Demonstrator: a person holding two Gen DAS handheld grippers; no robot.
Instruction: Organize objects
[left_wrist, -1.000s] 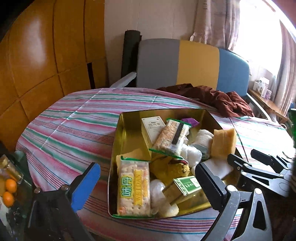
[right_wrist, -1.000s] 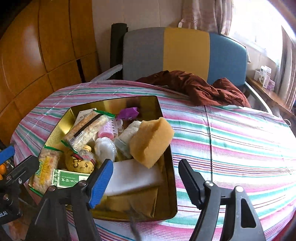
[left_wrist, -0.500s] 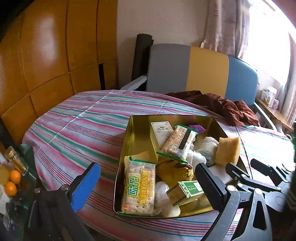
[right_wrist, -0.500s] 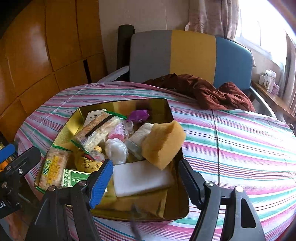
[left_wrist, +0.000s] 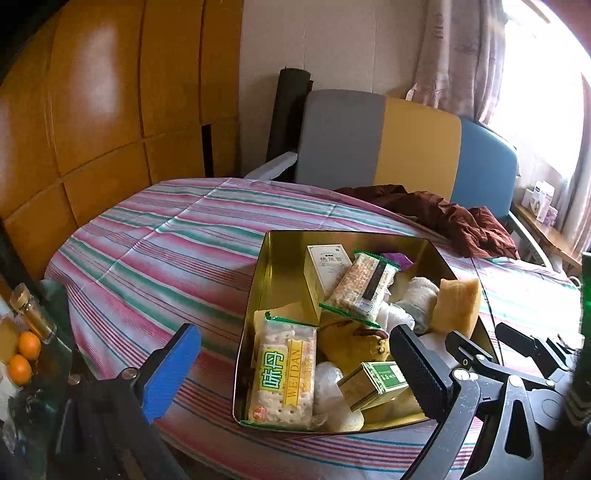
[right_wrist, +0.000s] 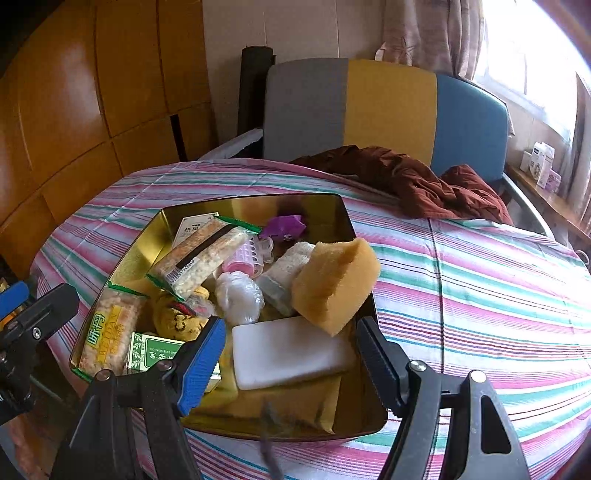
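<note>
Now, tin (right_wrist: 343, 218): on the striped bench, crammed with packets.
Left tongs (left_wrist: 295, 367): spread wide, empty, over the tin's near-left corner.
Right tongs (right_wrist: 291, 354): spread wide, empty, nearer.
Sponge (right_wrist: 334, 284): just ahead of the right tongs, long axis slanting up-right.

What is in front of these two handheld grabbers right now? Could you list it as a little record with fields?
surface: round table with pink-and-green striped cloth
container: open gold metal tin, crowded with items
right side of tin: yellow foam sponge leaning above flat white block
left side of tin: green-edged WEIDAN cracker packet; small green-and-white carton
middle of tin: yellow plush toy
behind tin: crumpled dark red cloth
left gripper: open, empty, near tin
right gripper: open, empty, near tin
</note>
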